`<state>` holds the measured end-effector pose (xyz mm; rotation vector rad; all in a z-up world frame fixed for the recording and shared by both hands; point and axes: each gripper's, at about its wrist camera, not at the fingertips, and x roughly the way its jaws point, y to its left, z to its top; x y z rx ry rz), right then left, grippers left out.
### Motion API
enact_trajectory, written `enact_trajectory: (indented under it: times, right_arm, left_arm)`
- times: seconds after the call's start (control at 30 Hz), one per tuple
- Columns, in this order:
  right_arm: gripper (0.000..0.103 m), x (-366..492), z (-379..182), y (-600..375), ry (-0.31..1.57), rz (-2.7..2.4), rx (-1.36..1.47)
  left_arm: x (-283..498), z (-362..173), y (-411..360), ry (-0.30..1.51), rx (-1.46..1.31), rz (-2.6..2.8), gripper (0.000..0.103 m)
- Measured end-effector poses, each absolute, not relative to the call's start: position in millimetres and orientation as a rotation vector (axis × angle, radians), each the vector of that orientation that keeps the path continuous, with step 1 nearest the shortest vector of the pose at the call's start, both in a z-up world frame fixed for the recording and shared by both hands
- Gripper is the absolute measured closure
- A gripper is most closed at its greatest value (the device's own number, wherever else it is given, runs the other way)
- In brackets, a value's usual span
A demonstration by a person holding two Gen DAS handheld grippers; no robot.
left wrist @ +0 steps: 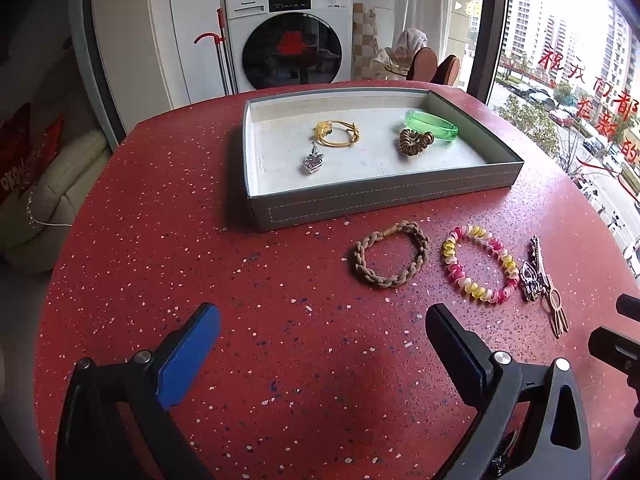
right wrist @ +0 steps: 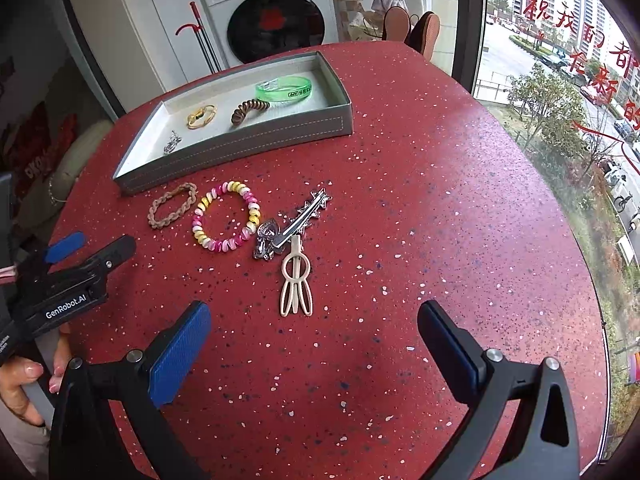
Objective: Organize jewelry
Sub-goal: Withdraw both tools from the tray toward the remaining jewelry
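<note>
A grey tray [left wrist: 384, 200] [right wrist: 240, 148] holds a green bangle [left wrist: 432, 126] [right wrist: 285, 89], a brown coil tie [left wrist: 415, 142] [right wrist: 248, 110], a yellow ring tie [left wrist: 338, 133] [right wrist: 201, 116] and a silver pendant [left wrist: 312, 162] [right wrist: 172, 143]. In front of it on the red table lie a braided brown bracelet [left wrist: 390, 260] [right wrist: 172, 205], a pink-and-yellow bead bracelet [left wrist: 478, 264] [right wrist: 226, 216], a silver clip [left wrist: 534, 270] [right wrist: 294, 220] and a beige hair clip [left wrist: 556, 312] [right wrist: 296, 284]. My left gripper [left wrist: 324, 344] [right wrist: 90, 242] is open and empty, near the braided bracelet. My right gripper [right wrist: 316, 344] is open and empty, near the beige clip.
The round red speckled table [left wrist: 200, 264] [right wrist: 460, 220] ends near a window on the right. A washing machine [left wrist: 288, 36] and two chair backs [left wrist: 436, 66] stand beyond the far edge. A sofa [left wrist: 52, 204] is at the left.
</note>
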<state>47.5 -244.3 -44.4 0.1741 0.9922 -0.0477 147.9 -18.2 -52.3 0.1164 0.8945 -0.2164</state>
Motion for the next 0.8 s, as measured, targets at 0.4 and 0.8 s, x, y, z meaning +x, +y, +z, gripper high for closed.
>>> enact_trajectory:
  times: [0.4, 0.8]
  right_arm:
    - [0.023, 62.0, -60.1, -238.3, 1.029, -0.077, 0.154]
    - [0.043, 73.3, -62.4, -219.8, 1.02, -0.108, 0.044]
  left_arm:
    - [174.4, -59.2, -47.3, 0.91, 0.185, -0.291, 0.0]
    - [184.8, -67.7, -60.9, 0.946, 0.202, -0.311, 0.003]
